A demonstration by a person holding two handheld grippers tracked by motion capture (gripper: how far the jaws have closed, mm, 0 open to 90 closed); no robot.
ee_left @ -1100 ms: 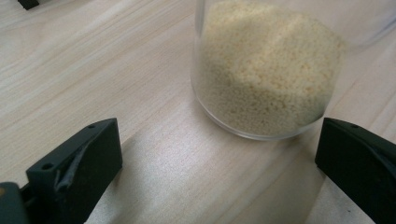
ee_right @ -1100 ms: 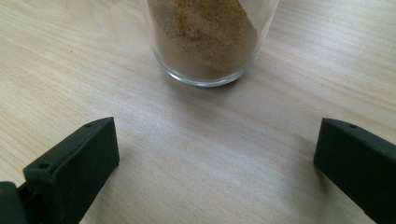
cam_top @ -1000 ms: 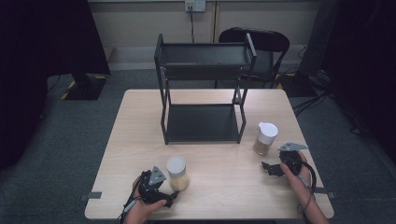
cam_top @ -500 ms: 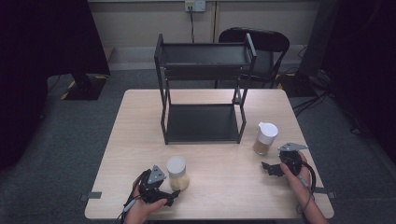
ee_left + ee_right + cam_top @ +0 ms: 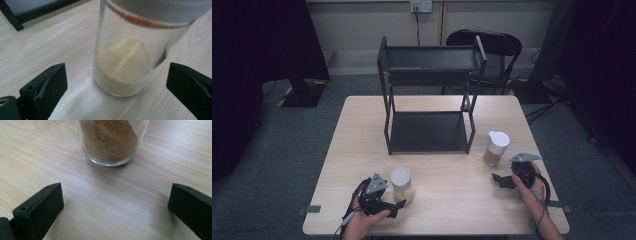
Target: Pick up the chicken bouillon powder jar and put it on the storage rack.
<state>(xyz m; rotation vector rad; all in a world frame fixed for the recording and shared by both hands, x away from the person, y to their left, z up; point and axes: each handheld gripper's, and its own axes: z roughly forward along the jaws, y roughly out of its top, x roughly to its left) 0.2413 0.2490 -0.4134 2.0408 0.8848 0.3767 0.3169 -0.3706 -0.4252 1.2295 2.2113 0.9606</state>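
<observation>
Since the earlier high view almost nothing has shifted: both jars and both hands sit where they did, and the left gripper's jaws, which closed a little, have not met glass. In the high view the left gripper (image 5: 398, 204) lies at the lower left of the frame with the pale-grain jar (image 5: 402, 184) just above and right of it, standing upright on the table (image 5: 362, 125); at the lower right the right gripper (image 5: 501, 180) points toward the brown-spice jar (image 5: 495, 148), which stands a little above and left of it, near but apart. The black two-tier rack (image 5: 429, 100) fills the centre and upper middle, both its shelves bare. In the left gripper view the pale-grain jar (image 5: 130, 50) rises in the middle of the frame, between the two black jaws but a little beyond them, with table showing on either side; the jaws stand wide and released, touching nothing. In the right gripper view the brown-spice jar (image 5: 111, 140) sits at the top centre, well ahead of the jaws, which are spread and hold nothing. Judged from this, the work looks barely begun: neither jar is gripped or lifted, and if they belong on the rack, grasping, carrying and setting down all remain, with the left side closer to its grasp.
</observation>
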